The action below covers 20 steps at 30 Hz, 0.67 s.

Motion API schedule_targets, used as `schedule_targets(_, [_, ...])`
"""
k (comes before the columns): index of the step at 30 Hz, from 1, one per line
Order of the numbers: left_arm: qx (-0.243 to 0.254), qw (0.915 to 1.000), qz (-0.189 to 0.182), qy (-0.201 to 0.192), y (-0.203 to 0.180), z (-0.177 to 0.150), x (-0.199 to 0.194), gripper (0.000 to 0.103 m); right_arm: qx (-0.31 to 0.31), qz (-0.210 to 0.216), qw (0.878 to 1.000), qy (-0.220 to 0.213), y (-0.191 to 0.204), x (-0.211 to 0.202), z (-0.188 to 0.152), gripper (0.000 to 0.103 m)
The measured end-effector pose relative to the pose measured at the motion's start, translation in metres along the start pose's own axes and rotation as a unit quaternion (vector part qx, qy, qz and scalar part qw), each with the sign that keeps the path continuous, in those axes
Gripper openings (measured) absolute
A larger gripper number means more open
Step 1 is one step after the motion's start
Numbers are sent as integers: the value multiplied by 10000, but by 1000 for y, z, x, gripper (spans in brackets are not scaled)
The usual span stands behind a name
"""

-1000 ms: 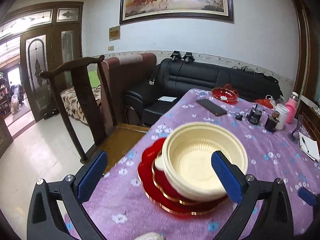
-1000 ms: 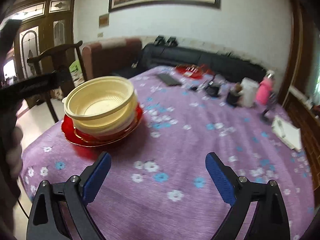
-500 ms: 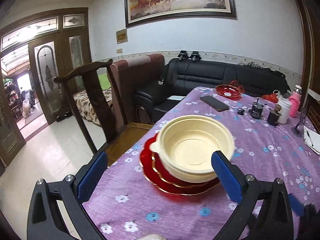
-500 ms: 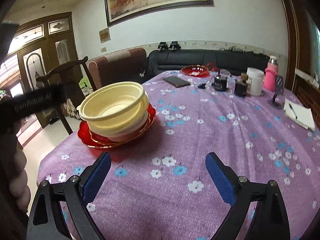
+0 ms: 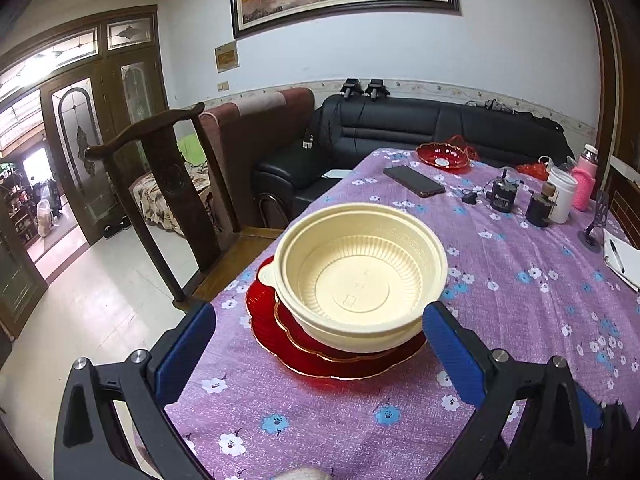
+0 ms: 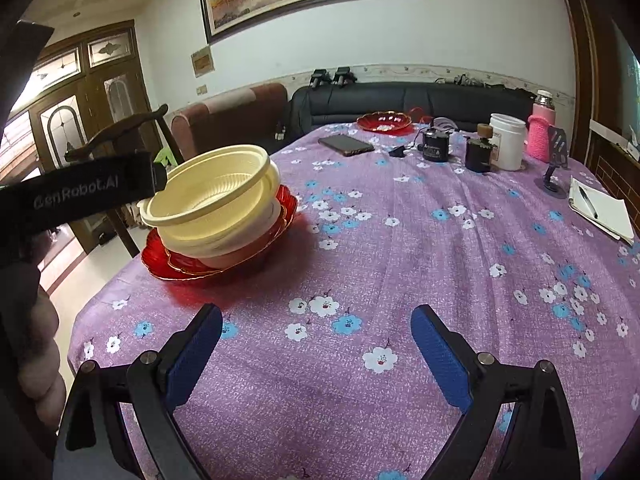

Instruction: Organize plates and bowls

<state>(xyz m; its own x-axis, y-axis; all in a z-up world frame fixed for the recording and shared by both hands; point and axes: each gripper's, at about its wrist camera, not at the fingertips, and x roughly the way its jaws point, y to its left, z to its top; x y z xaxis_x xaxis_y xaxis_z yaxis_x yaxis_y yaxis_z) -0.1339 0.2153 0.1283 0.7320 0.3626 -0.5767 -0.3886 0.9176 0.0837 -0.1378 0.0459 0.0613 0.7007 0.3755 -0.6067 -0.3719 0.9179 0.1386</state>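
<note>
Now the 2 cream bowls [image 5: 360, 280] sit stacked on the red plates [image 5: 320, 354] in the middle of the left wrist view. The left gripper [image 5: 320, 350] is spread wide and holds nothing. The right gripper [image 6: 316, 346], low in its view, is spread wide over the purple cloth [image 6: 400, 240].

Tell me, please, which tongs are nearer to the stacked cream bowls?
Left. The left tongs are open directly before the cream bowls, fingers flanking them in view. The right tongs are open over bare cloth, the bowls off to their left.
</note>
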Motion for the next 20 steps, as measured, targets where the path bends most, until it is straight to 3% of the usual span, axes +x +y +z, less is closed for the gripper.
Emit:
schedule_targets(7, [-58,9998,-38,161,6,-3,13,103,-307,-171,9994,40,14,11,22,98])
schedule_targets(20, [-267,9993,146,230,23,-4,25,103,-310,44,9993,180,23,16,15,98])
